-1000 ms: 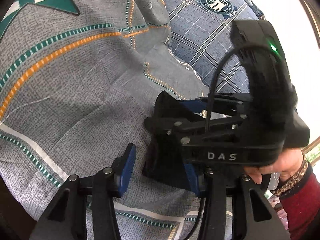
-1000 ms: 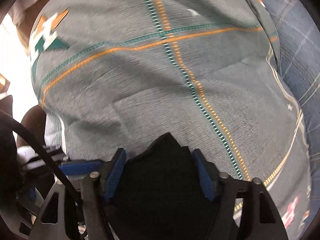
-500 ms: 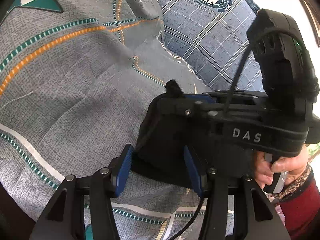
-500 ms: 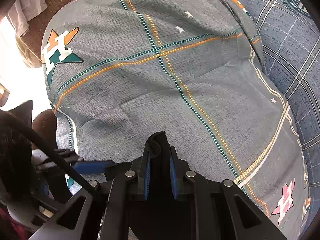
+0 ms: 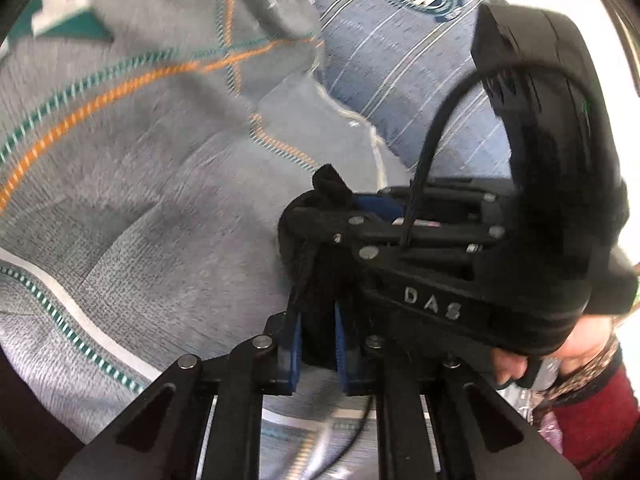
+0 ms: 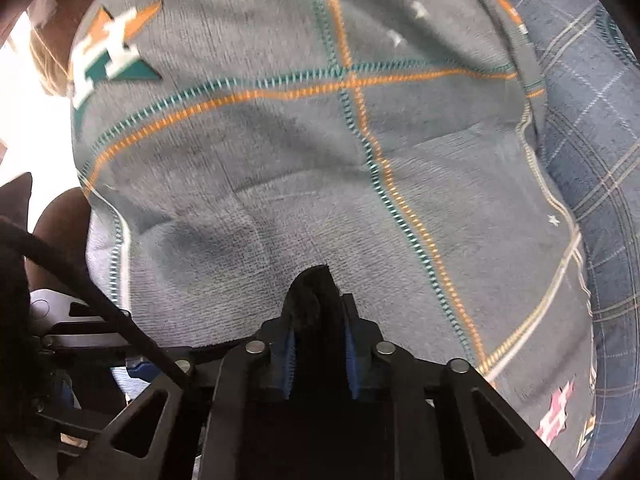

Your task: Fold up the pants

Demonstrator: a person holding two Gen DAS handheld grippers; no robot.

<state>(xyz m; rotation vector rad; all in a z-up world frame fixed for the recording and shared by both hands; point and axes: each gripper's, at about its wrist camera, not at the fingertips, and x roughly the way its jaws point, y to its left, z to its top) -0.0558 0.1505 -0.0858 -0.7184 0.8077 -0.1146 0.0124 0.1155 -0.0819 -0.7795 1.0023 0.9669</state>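
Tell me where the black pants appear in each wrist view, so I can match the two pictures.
Left wrist view: black pants low centre, pinched in the left gripper, right gripper clamped above.
Right wrist view: pants bottom centre, between its own pads.
Shared landmark: grey bedspread with orange-teal stripes.

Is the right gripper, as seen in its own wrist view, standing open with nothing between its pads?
No, the right gripper is shut on a fold of the black pants.
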